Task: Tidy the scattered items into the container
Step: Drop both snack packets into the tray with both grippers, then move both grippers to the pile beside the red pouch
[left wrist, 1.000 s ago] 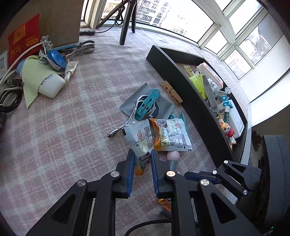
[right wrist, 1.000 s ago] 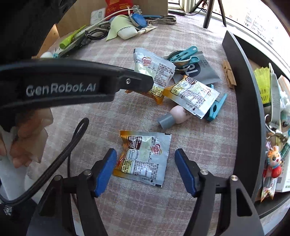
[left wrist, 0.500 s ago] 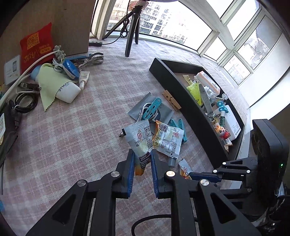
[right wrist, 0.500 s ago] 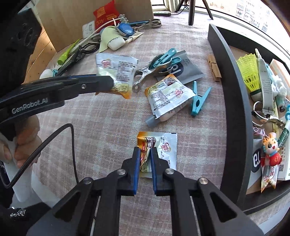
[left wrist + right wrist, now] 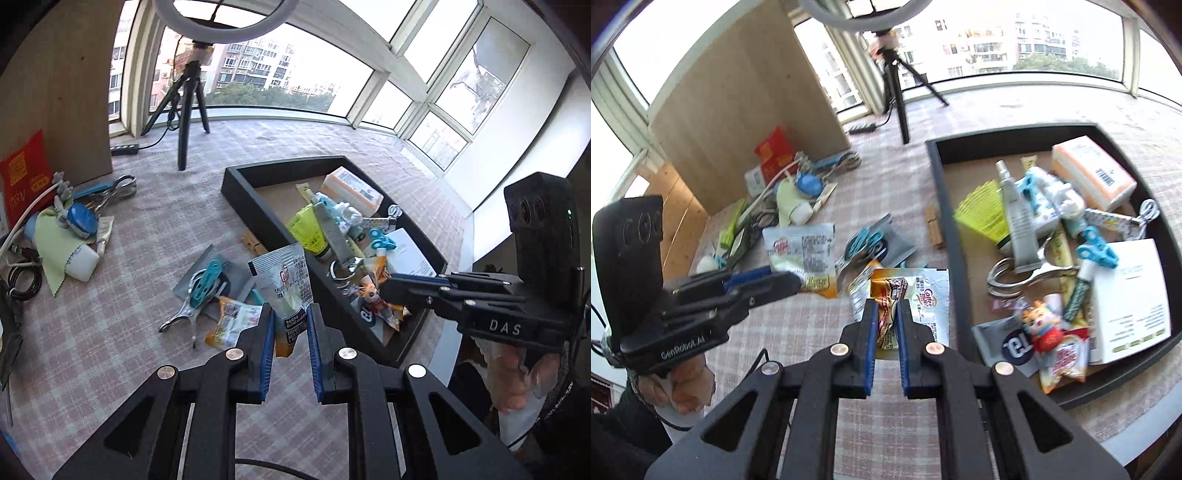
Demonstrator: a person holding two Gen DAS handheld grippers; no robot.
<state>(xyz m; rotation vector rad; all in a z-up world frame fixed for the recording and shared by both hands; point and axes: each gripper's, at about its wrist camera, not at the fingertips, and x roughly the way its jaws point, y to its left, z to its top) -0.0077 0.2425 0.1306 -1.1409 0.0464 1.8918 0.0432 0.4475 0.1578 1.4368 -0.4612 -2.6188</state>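
My left gripper [image 5: 290, 317] is shut on a white coffee creamer sachet [image 5: 284, 280] and holds it in the air beside the near left wall of the black tray [image 5: 258, 206]. My right gripper [image 5: 886, 314] is shut on a second creamer sachet [image 5: 916, 299] and holds it above the cloth, just left of the tray's wall [image 5: 945, 221]. The left gripper with its sachet [image 5: 801, 251] also shows in the right wrist view. A third sachet [image 5: 232, 321], teal clips [image 5: 207, 280] and a wooden peg [image 5: 251, 243] lie on the cloth.
The tray holds a tissue pack [image 5: 1093, 170], a tube [image 5: 1015, 218], a yellow shuttlecock [image 5: 982, 214], a tiger toy [image 5: 1041, 325] and a white box [image 5: 1130, 295]. A pile with a green cloth [image 5: 55, 240], cables and a red packet lies at the far left. A tripod [image 5: 188, 107] stands behind.
Both grippers have risen from the cloth with their sachets and moved toward the tray. The right gripper closed on its sachet a second ago and lifted it.
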